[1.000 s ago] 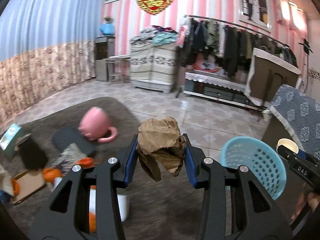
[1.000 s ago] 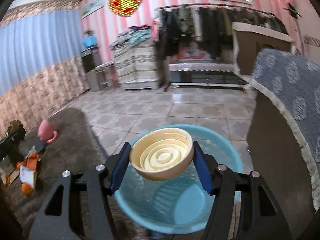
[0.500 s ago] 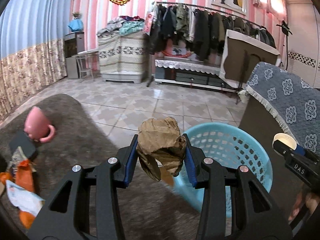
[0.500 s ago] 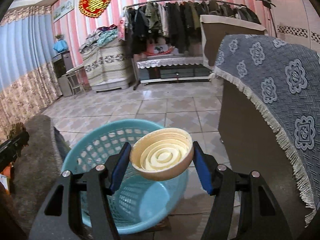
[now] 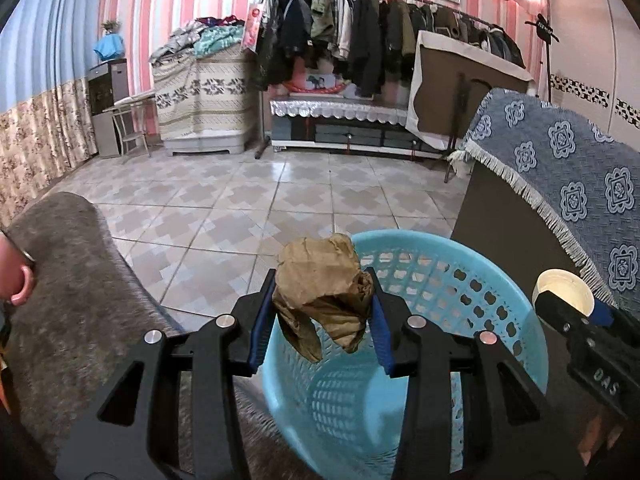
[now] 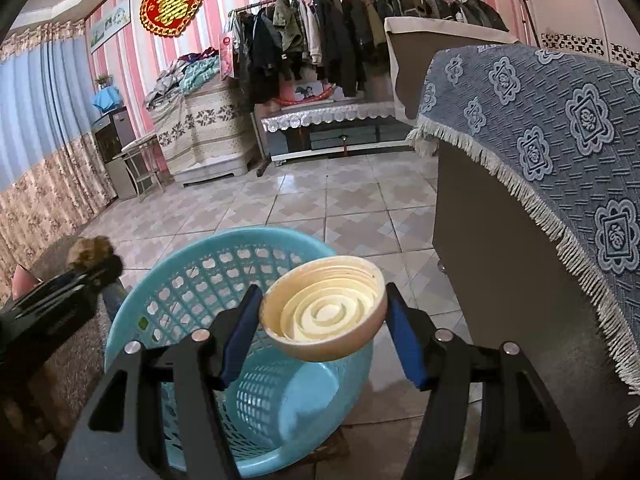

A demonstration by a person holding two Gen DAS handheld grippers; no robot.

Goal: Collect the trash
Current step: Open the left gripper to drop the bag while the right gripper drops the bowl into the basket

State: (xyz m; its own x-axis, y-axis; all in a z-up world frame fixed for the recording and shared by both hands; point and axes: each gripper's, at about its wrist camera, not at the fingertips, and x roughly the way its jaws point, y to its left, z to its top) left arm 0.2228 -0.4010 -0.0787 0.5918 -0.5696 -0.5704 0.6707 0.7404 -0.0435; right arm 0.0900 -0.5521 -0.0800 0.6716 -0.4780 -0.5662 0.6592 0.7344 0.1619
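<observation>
My left gripper (image 5: 320, 312) is shut on a crumpled brown paper wad (image 5: 324, 280), held over the near left rim of a light blue plastic basket (image 5: 460, 280). My right gripper (image 6: 322, 320) is shut on a cream round lid with ringed grooves (image 6: 324, 314), held above the right side of the same basket (image 6: 192, 276). In the left wrist view the right gripper (image 5: 576, 316) with the lid (image 5: 564, 290) shows at the far right. In the right wrist view the left gripper (image 6: 80, 276) with the paper wad (image 6: 90, 250) shows at the left. The basket looks empty inside.
The basket stands on tiled floor (image 5: 248, 208) beside a grey-brown rug (image 5: 72, 264). A cabinet draped with a blue patterned cloth (image 6: 560, 128) stands close on the right. A pink cup (image 6: 22, 280) lies on the rug. A clothes rack (image 5: 380, 32) lines the far wall.
My left gripper has swung right from the rug's trash pile to the basket, carrying the paper wad. My right gripper, still holding the lid, shifted towards the basket's right side and lower.
</observation>
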